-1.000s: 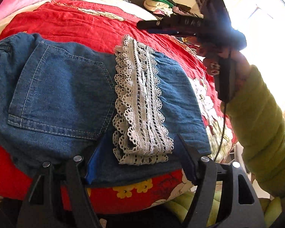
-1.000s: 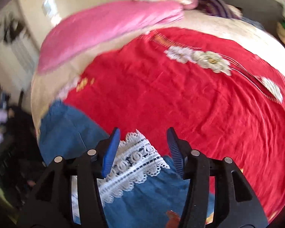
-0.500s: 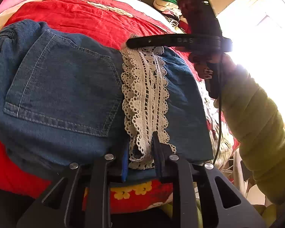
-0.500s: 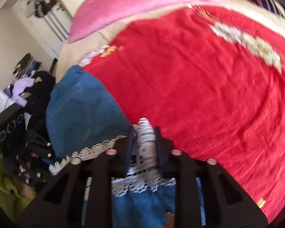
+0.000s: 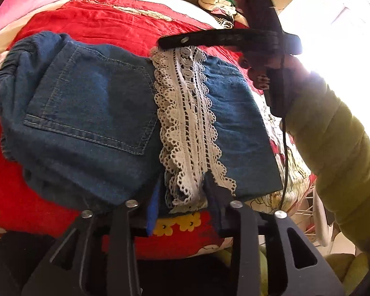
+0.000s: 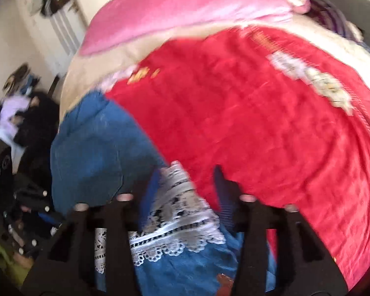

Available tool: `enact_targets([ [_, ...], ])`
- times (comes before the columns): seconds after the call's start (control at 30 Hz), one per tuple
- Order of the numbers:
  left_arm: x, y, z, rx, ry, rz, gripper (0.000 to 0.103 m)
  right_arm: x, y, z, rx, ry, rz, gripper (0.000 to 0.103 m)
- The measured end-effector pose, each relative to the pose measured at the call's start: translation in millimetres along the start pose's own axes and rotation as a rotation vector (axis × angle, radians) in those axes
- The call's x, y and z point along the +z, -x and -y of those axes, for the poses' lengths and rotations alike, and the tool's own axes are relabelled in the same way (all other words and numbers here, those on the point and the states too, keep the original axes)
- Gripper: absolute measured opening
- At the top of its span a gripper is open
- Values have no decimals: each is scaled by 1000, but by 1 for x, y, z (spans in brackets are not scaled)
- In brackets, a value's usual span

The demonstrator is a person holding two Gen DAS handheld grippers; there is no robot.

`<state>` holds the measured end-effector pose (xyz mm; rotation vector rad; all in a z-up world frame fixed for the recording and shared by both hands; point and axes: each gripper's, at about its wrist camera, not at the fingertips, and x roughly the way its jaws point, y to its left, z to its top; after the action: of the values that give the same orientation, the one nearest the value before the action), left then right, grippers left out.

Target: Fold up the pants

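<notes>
Red bedspread (image 5: 116, 27), pants (image 5: 91, 113) folded near edge. My left gripper (image 5: 182, 197) and right gripper (image 6: 185, 190) jaws just reopened, half-wide, lace (image 5: 185, 123) loose between. Lifting away may snag lace, undoing fold.

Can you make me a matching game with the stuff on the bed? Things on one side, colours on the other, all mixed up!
Things:
1. pants
2. lace trim
3. blanket
4. pillow

Colours:
A. pink
B. blue
C. red
D. white

Pairs: 1-B, 2-D, 3-C, 4-A
</notes>
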<state>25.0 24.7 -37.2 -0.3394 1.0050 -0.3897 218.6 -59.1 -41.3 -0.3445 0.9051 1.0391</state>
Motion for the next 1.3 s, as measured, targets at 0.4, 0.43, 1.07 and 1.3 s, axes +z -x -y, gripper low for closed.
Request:
enact_targets([
  [0.4,13,20,47,120,-233,149,50,-104,106,-48,-150,-46,191,60],
  [0.43,14,14,51,119,-250,144,50,-113,103,-60,-157,-31,167,60],
  [1.07,2,-4,28,152,-180,49,51,-192,76,-86,-263,-149,3,62],
  [1.3,11,33,36,165,-167,195,51,-168,118,-71,-320,-182,173,65],
])
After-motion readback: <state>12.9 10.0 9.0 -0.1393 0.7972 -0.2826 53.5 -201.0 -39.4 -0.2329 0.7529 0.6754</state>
